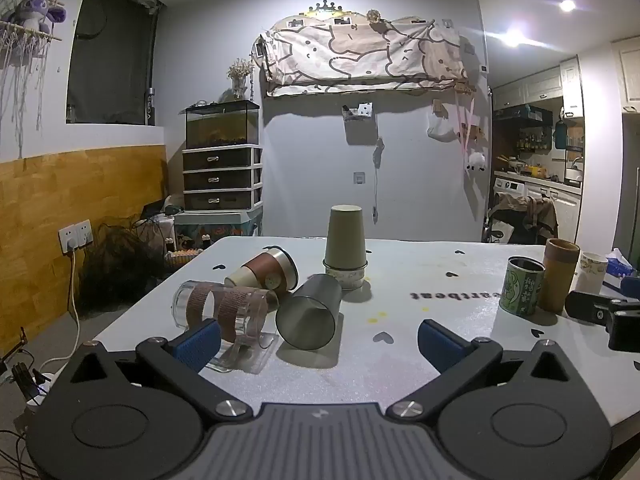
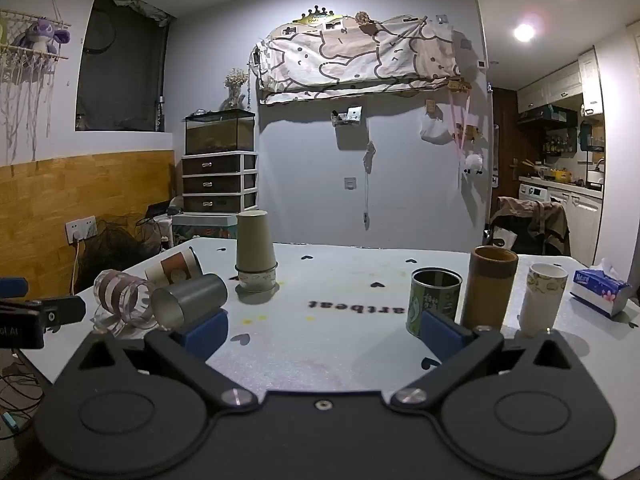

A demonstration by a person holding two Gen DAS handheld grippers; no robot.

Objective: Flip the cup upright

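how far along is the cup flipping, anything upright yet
Already standing on the right: green tin, brown tube cup and white cup. In hand: nothing; left gripper and right gripper both have jaws spread and empty. Left to do: grey cup, clear mug and sleeved paper cup lie on their sides, and the tan paper cup sits upside down.

Grey cup [image 1: 310, 312] lies on its side on my counter [image 1: 400, 344], open mouth toward me, touching the clear banded mug [image 1: 224, 312] and the tipped brown-sleeved paper cup [image 1: 266, 272].
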